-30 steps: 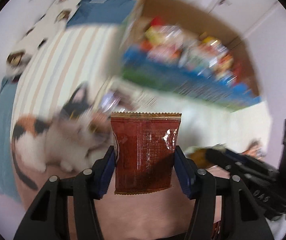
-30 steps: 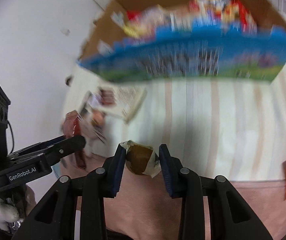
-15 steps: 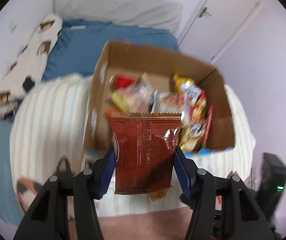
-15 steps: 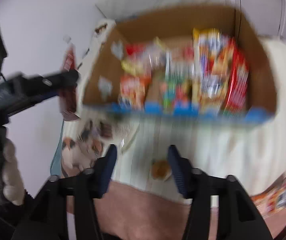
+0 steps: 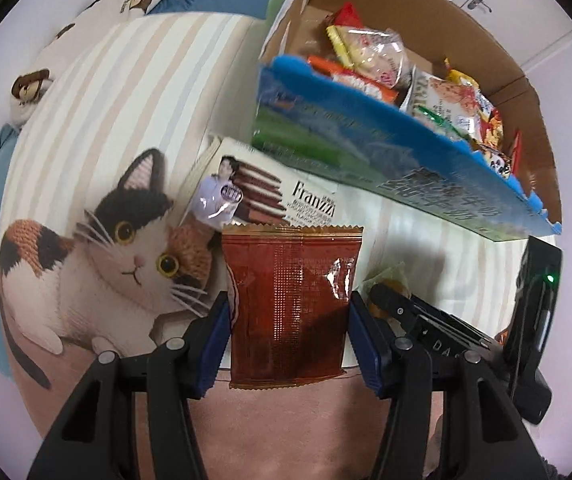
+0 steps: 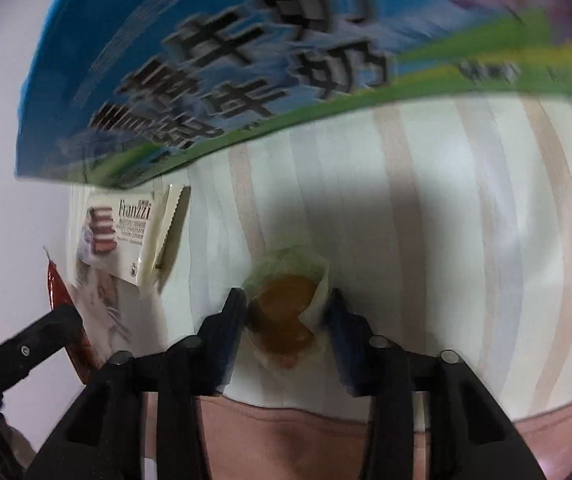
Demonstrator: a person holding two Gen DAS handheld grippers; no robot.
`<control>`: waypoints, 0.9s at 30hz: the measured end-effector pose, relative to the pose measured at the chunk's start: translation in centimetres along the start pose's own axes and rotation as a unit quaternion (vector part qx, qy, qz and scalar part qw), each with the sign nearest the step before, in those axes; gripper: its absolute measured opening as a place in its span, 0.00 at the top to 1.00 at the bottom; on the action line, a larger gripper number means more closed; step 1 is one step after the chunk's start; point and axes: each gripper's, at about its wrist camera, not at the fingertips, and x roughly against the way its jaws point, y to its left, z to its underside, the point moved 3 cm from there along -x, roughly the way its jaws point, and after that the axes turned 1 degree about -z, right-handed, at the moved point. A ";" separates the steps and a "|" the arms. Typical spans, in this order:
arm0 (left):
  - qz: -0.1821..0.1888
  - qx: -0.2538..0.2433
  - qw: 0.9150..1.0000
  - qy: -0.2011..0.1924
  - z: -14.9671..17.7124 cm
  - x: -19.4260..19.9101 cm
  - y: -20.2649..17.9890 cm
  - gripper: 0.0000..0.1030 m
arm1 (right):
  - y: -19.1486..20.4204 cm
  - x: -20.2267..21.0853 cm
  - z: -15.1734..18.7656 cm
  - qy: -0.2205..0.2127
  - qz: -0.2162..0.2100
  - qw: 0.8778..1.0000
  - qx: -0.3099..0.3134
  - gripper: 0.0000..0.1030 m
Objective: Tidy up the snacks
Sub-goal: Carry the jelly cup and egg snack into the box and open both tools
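My left gripper [image 5: 288, 304] is shut on a red-brown foil snack packet [image 5: 286, 276] that stands upright between its blue pads, low over the bed. My right gripper [image 6: 286, 308] is down on the striped blanket with its jaws closing around a wrapped brown pastry [image 6: 286, 312]; the pads touch the wrapper's sides. That pastry [image 5: 390, 276] and the right gripper's fingers [image 5: 394, 304] also show in the left wrist view, just right of the packet. The left gripper's finger [image 6: 41, 332] and the packet's edge [image 6: 55, 288] appear at the right wrist view's left.
A cardboard box [image 5: 366, 144] with a blue and green printed side [image 6: 245, 60] holds several snack packs and stands just beyond both grippers. A white Franzzi biscuit box [image 5: 286, 200] [image 6: 125, 232] lies before it. A cat picture [image 5: 125, 252] covers the blanket's left.
Both grippers came down from above the box to the blanket. The right gripper let the pastry go, it landed on the bed, and the jaws now close around it again.
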 end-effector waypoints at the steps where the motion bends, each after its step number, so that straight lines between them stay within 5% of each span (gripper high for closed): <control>1: 0.000 0.002 1.000 0.000 0.1 -0.2 0.0 0.48 | 0.4 0.1 0.1 -0.005 0.006 1.000 0.013 0.58; 8: 0.008 -0.001 1.000 0.000 0.8 0.4 -0.4 0.48 | 1.8 2.7 2.3 -0.026 -0.010 0.999 0.037 0.59; 15: 0.067 -0.035 0.996 -0.042 -0.4 7.2 -4.3 0.48 | 3.6 11.1 2.4 -0.072 -0.073 0.994 0.041 0.59; 20: 0.099 -0.083 0.988 -0.081 -5.8 12.3 -8.6 0.48 | 5.4 18.9 -2.3 -0.123 -0.107 0.985 0.055 0.59; 27: 0.046 -0.134 0.987 -0.080 -17.9 11.0 -12.6 0.48 | 7.2 21.7 -14.3 -0.150 -0.062 0.984 0.080 0.59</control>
